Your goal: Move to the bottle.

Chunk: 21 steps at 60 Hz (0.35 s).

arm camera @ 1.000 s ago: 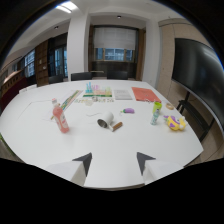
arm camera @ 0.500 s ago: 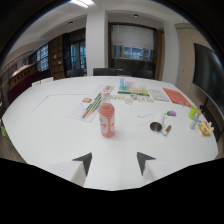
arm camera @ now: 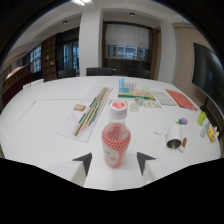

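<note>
At the bottom centre of the frame the gripper (arm camera: 114,164) shows as two dark, wedge-shaped fingertips (arm camera: 84,161), spread wide apart and pinching nothing. They point forward over a white table (arm camera: 40,120).

The bottle (arm camera: 116,139) stands upright directly between the two fingertips, in the lower centre of the frame. A clear gap shows on each side, so neither finger touches it. Its base sits on the table level with the tips, and its long axis runs straight up, at a right angle to the forward reach of the fingers. That is the relation the move depends on: the bottle is dead ahead and centred, so little sideways correction looks necessary.

The bottle is rounded and squat in the body, clear plastic showing red or pink contents with a pale dotted pattern, narrowing to a white neck band and a red-topped cap.

Beyond it, toward the middle left, a long pale sheet (arm camera: 87,116) lies on the table with thin coloured sticks (arm camera: 93,110) laid along it and a small tan block (arm camera: 79,107) beside them. Behind the bottle, upper centre, is a row of upright coloured items (arm camera: 134,90), too small to identify. At the middle right a short metal-looking cylinder (arm camera: 174,136) lies on its side. Farther right lie a flat red sheet (arm camera: 180,99) and a few small bright objects. Dark chairs (arm camera: 99,71) and windows (arm camera: 127,43) fill the background.
</note>
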{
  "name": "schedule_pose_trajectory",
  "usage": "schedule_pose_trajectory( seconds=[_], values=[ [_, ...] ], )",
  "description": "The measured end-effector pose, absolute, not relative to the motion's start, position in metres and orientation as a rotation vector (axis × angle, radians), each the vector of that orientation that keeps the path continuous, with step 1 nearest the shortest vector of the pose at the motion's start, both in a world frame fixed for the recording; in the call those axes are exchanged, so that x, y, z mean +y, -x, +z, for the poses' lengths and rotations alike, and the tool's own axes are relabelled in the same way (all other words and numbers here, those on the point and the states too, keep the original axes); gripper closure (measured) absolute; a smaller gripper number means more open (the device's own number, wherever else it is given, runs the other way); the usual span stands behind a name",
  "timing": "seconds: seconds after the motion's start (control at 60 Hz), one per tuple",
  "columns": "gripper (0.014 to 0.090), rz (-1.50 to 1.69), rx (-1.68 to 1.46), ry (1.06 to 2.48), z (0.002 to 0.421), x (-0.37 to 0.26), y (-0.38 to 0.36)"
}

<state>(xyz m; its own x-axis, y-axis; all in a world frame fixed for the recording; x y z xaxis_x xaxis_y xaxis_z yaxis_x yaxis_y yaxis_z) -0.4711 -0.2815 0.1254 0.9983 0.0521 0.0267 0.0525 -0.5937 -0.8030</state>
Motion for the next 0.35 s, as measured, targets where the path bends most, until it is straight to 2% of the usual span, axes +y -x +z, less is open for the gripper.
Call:
schedule_pose_trajectory(
  seconds=[0.35],
  values=[
    [0.0189,-0.006,-0.050,2.227,0.1199,-0.2809,0.4711]
  ],
)
